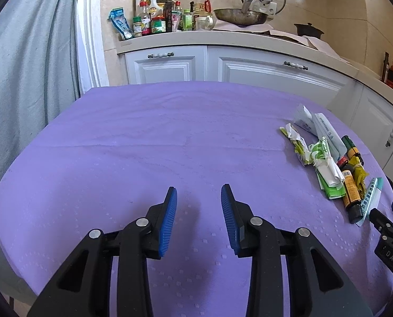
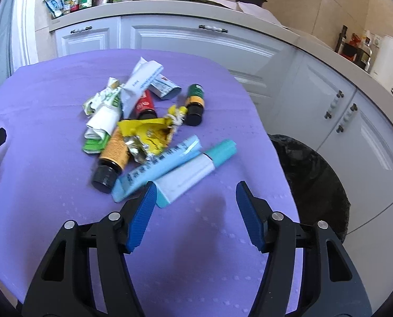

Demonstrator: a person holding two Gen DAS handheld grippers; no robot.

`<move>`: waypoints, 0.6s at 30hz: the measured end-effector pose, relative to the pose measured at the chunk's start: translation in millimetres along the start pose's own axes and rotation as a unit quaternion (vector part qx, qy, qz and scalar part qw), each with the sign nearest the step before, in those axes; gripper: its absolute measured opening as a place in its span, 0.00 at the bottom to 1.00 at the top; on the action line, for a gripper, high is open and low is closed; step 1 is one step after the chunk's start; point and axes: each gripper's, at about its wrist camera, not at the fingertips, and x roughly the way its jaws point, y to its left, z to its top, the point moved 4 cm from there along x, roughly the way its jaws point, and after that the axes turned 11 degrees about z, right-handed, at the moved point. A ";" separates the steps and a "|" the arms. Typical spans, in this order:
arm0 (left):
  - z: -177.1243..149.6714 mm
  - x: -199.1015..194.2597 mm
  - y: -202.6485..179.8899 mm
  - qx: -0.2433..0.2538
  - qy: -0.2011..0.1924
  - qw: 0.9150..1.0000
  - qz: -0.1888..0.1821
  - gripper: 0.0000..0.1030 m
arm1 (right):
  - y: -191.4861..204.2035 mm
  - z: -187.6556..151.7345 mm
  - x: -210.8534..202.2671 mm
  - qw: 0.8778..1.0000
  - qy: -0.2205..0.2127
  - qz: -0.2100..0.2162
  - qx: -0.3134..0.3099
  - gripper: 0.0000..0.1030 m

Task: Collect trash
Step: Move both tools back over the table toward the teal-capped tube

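The right claw [image 2: 193, 211] is spread wide with nothing between its blue pads [image 2: 141, 219], held over the purple cloth [image 2: 38, 185]. Just ahead of its left pad lies a teal-and-white tube [image 2: 193, 171], its near end close beside the pad tip; whether they touch is unclear. Next to it, on the left, is a pale blue box [image 2: 156, 167]. Beyond these sits the trash pile [image 2: 133, 121]: a dark bottle with an orange label [image 2: 112, 155], a yellow wrapper [image 2: 148, 132], a red tube [image 2: 145, 104], crumpled green-and-white packets [image 2: 104, 111], and a small green-topped bottle [image 2: 195, 103] slightly apart on the right. Off the cloth's right edge, lower down, is a black-lined bin [image 2: 309, 174].

The left claw [image 1: 199, 219] is also parted and empty, over bare cloth [image 1: 117, 145], with the pile [image 1: 328, 163] well off to its right.
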 end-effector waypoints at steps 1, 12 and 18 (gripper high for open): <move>0.3 0.5 0.8 -0.001 0.001 1.000 0.000 0.34 | 1.8 0.8 0.1 1.000 0.000 0.002 -0.001 0.60; -1.5 6.1 0.9 0.003 0.009 1.000 0.000 0.35 | -2.3 2.4 7.2 1.000 0.009 -0.014 -0.001 0.64; -0.1 7.4 -2.4 0.008 0.009 1.000 -0.001 0.35 | -19.6 -1.6 4.2 0.999 0.009 -0.028 0.017 0.64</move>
